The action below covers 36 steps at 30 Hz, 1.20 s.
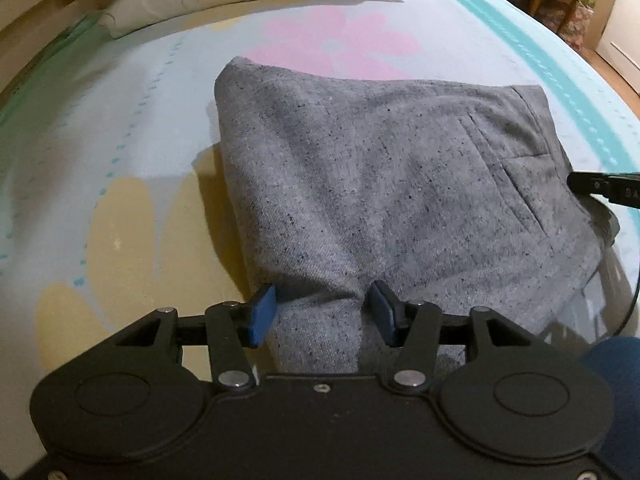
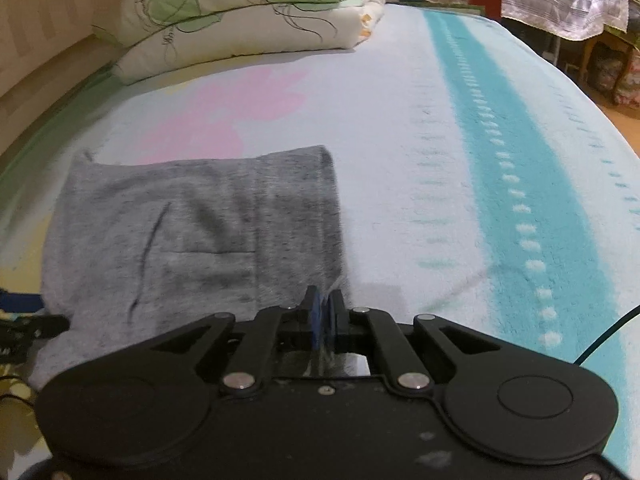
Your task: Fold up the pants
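Note:
Grey speckled pants (image 1: 380, 184) lie folded on the bed, pocket seam showing at the right. My left gripper (image 1: 322, 314) has its blue pads apart with a bunch of the pants' near edge between them; the jaws look open around the cloth. My right gripper (image 2: 325, 316) is shut on the near right edge of the pants (image 2: 192, 224), the blue pads pressed together on the fabric. The right gripper's tip also shows at the right edge of the left wrist view (image 1: 600, 186).
The bed blanket (image 2: 440, 160) is pale blue with a teal stripe and pink and yellow flowers. Pillows and a folded quilt (image 2: 240, 12) lie at the head of the bed. Furniture (image 2: 580, 0) stands beyond the bed's right side.

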Available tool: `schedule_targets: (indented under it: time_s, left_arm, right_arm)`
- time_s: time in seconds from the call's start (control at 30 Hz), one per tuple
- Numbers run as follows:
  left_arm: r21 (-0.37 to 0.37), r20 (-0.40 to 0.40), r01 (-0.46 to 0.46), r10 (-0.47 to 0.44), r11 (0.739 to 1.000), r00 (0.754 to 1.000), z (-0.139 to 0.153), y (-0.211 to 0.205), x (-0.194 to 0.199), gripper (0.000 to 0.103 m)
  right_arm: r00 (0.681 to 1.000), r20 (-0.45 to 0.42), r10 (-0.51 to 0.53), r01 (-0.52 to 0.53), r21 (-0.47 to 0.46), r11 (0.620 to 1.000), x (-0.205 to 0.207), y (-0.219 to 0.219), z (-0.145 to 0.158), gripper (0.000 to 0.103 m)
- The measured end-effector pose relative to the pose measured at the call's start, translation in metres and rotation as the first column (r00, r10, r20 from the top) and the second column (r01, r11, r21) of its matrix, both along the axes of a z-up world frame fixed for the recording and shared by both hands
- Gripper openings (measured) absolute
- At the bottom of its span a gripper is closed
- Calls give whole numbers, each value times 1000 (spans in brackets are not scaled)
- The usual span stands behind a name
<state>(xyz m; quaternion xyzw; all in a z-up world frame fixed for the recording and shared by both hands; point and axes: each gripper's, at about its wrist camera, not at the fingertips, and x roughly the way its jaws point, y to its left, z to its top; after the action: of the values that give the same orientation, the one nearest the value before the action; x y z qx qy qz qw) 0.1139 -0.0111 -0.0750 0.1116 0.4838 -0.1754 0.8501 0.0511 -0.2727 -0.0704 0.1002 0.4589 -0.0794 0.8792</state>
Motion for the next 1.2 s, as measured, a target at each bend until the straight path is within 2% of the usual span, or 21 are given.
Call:
schedule_targets:
  time_s: [0.1, 0.17, 0.23, 0.3, 0.4, 0.47, 0.53, 0.63, 0.73, 0.8, 0.9, 0.97, 1.0, 1.2]
  left_arm:
    - [-23, -4, -40, 40, 999, 999, 11, 6, 1, 59]
    - [-10, 36, -55, 56, 998, 998, 24, 11, -5, 58]
    - [10, 79, -47, 46, 999, 996, 35, 13, -15, 59]
    - [0, 73, -36, 36, 999, 997, 41, 18, -26, 59]
    - [-13, 36, -26, 26, 1000, 999, 36, 20, -38, 60]
    - [4, 20, -26, 26, 1000, 999, 27, 15, -40, 60]
    - [29, 4, -45, 45, 999, 999, 16, 11, -39, 60]
    - [43, -62, -80, 83, 996, 995, -1, 8, -29, 62]
    - [10, -116, -112, 113, 994, 987, 0, 13, -19, 62]
    - [-4, -123, -121, 119, 993, 985, 9, 17, -18, 61]
    - [-7, -58, -120, 119, 993, 991, 27, 16, -19, 61]
    - [-11, -28, -123, 123, 992, 992, 35, 14, -16, 60]
    - [-14, -22, -126, 126, 992, 992, 36, 13, -11, 61]
    - [-34, -53, -212, 210, 977, 976, 31, 16, 25, 63]
  right_arm:
    - [1000, 2, -23, 23, -7, 1000, 6, -3, 0, 4]
    - [999, 8, -33, 34, -45, 998, 6, -4, 8, 9]
    - [997, 54, -51, 54, -58, 997, -2, -3, 21, 13]
    - [994, 101, -52, 57, -50, 997, -12, -1, 37, 15]
    - [993, 115, 10, -10, -1, 1000, -25, 14, 52, 17]
    - [994, 89, 62, -65, 30, 997, -28, 24, 51, 18]
    - [995, 13, 101, -101, 39, 994, -26, 34, 42, 18]
    - [992, -79, 99, -97, 31, 995, -20, 37, 20, 19]
    - [994, -89, 56, -48, 82, 995, -14, 30, 19, 20]
    - [997, -74, 33, -26, 94, 995, -11, 26, 27, 20]
    - [1000, -10, 23, -22, 87, 996, -9, 26, 42, 23]
    - [1000, 30, 7, -9, 91, 996, -5, 23, 47, 38]
    - [999, 52, -5, 0, 100, 995, -2, 20, 48, 41]
    - [992, 82, -100, 93, 89, 992, 11, -3, 37, 49]
